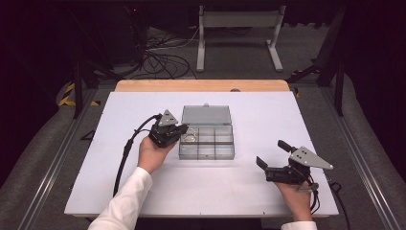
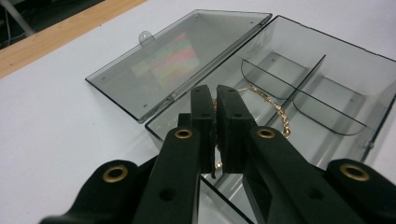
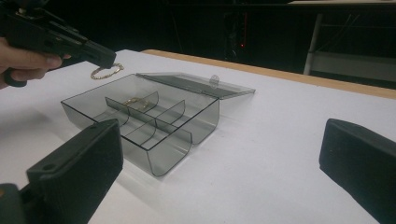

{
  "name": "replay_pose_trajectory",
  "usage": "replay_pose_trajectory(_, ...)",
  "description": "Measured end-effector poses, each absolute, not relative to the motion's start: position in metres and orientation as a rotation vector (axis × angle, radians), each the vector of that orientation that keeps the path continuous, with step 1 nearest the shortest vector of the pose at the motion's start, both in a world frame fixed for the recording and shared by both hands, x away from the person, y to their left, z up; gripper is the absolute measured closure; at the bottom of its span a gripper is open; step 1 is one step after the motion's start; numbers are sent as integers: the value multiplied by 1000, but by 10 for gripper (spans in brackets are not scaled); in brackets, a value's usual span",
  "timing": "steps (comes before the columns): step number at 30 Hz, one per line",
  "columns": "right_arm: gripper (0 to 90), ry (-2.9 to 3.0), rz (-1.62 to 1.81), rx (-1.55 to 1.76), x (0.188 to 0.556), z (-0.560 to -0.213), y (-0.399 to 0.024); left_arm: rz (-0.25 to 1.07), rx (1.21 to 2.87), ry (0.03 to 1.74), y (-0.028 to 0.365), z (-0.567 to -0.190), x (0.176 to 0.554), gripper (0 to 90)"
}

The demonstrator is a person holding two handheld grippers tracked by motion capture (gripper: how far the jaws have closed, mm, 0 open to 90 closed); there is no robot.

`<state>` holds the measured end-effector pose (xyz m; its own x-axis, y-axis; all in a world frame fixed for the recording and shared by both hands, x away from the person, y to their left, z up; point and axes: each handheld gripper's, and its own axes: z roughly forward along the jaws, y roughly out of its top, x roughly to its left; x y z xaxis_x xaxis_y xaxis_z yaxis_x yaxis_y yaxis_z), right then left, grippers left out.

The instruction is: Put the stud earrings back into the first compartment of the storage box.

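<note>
Left gripper point(image 2: 215, 100), jaws pinching gold chain point(image 3: 107, 72), hovers over box point(image 1: 207, 153).

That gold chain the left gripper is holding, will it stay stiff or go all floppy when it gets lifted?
Probably floppy: the gold chain is made of small links and droops in a loop from the left gripper. It looks thin, so likely light. It might slip or swing, since only a short bit sits between the pads, above the open clear box.

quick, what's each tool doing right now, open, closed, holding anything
Left tool: closed on the gold chain, held above the open grey box.
Right tool: open, holding nothing, off to the side of the box.
</note>
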<state>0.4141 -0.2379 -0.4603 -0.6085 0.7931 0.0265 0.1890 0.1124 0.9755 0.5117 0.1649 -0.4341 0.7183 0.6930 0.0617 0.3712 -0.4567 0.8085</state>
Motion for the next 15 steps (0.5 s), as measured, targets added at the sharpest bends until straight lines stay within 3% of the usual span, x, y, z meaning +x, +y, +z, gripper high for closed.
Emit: replay_pose_trajectory(15,0,1879,1520,954,415,-460,-239,539,2135,857,155,-447,531,862)
